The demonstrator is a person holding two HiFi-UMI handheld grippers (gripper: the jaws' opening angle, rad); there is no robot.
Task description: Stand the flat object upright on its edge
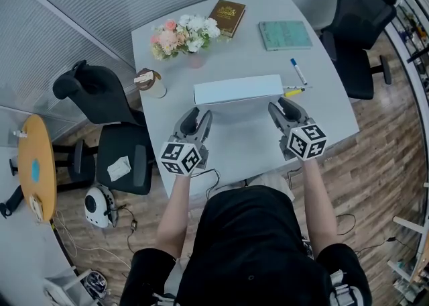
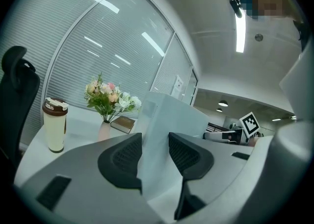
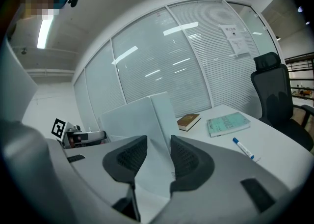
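A long white flat box (image 1: 238, 88) stands upright on its long edge in the middle of the grey table (image 1: 328, 113). My left gripper (image 1: 198, 114) sits just in front of the box's left end, and my right gripper (image 1: 282, 107) just in front of its right end. In the left gripper view the box (image 2: 167, 120) rises straight ahead, its near corner in line with the gap of the left gripper (image 2: 155, 152). The right gripper view shows the same for the box (image 3: 132, 120) and the right gripper (image 3: 158, 156). Both pairs of jaws stand apart, with no pad pressing on the box.
At the back of the table are a flower vase (image 1: 186, 34), a brown book (image 1: 227, 16) and a green book (image 1: 285, 34). A lidded cup (image 1: 149, 82) stands left. A blue marker (image 1: 298, 71) and a yellow one (image 1: 293, 90) lie right of the box. Black chairs (image 1: 358, 23) (image 1: 107, 123) flank the table.
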